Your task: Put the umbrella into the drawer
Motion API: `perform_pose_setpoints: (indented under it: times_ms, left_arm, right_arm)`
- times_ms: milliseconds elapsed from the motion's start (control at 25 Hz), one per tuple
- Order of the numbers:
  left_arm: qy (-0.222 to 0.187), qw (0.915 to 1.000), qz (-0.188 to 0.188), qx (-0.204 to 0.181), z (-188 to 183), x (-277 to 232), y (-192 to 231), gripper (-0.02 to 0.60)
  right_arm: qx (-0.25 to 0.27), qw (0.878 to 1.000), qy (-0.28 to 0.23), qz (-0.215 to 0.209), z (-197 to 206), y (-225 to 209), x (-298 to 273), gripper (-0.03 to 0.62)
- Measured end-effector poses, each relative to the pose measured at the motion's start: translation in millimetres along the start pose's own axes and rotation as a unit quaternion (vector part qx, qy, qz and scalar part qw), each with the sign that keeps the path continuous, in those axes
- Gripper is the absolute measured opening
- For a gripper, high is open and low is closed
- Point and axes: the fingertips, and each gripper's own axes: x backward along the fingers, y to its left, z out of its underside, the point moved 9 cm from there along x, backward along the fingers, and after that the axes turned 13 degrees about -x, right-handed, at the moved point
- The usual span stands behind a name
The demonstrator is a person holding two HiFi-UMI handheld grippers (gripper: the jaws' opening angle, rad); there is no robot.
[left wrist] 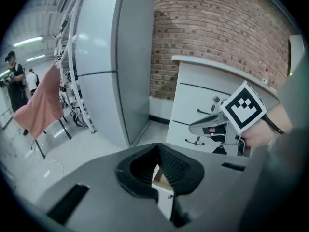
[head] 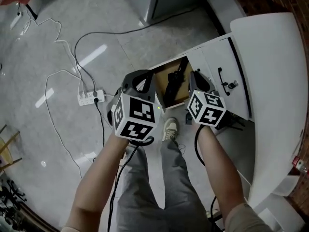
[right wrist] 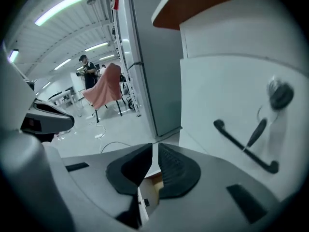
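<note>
Umbrella [head: 175, 83] is already lying in the open drawer [head: 163, 75]. That's probably why the left gripper [left wrist: 157, 151] and right gripper [right wrist: 155, 151] hang above it, jaws pinched together on nothing.

We see bright, even light from ceiling tubes [right wrist: 63, 6] at upper left, glare streaks on the glossy floor [head: 91, 56], and fisheye bending with dark corners.

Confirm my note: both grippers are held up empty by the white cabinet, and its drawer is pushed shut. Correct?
Not quite. The drawer is pulled open, not shut: the head view shows the black umbrella lying in it. The left gripper and right gripper are held up empty by the white cabinet.
</note>
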Motion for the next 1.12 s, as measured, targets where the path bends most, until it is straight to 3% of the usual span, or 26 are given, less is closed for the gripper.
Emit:
perform_pose_setpoints:
  times_ms: [200, 360, 600, 920, 1120]
  left_arm:
    - [-0.040, 0.9987, -0.019, 0.025, -50.7, 59.8, 14.6, 0.009]
    - [-0.048, 0.9963, -0.048, 0.052, -93.1, 121.1, 26.0, 0.009]
    - [-0.095, 0.9895, -0.096, 0.051, -169.6, 201.6, 45.3, 0.009]
    - [-0.154, 0.9799, -0.120, 0.039, -253.7, 298.3, 54.1, 0.009]
    - [-0.229, 0.9652, -0.115, 0.051, -305.9, 374.9, 58.0, 0.009]
  right_arm:
    - [-0.011, 0.999, -0.020, -0.029, -53.6, 29.6, 60.9, 0.018]
    - [-0.011, 0.997, -0.030, -0.065, -95.0, 57.3, 118.9, 0.011]
    - [0.033, 0.989, -0.092, -0.112, -178.8, 103.7, 207.7, 0.008]
    - [0.093, 0.963, -0.181, -0.174, -271.6, 165.5, 333.1, 0.008]
    - [0.130, 0.942, -0.244, -0.193, -323.4, 191.3, 407.9, 0.008]
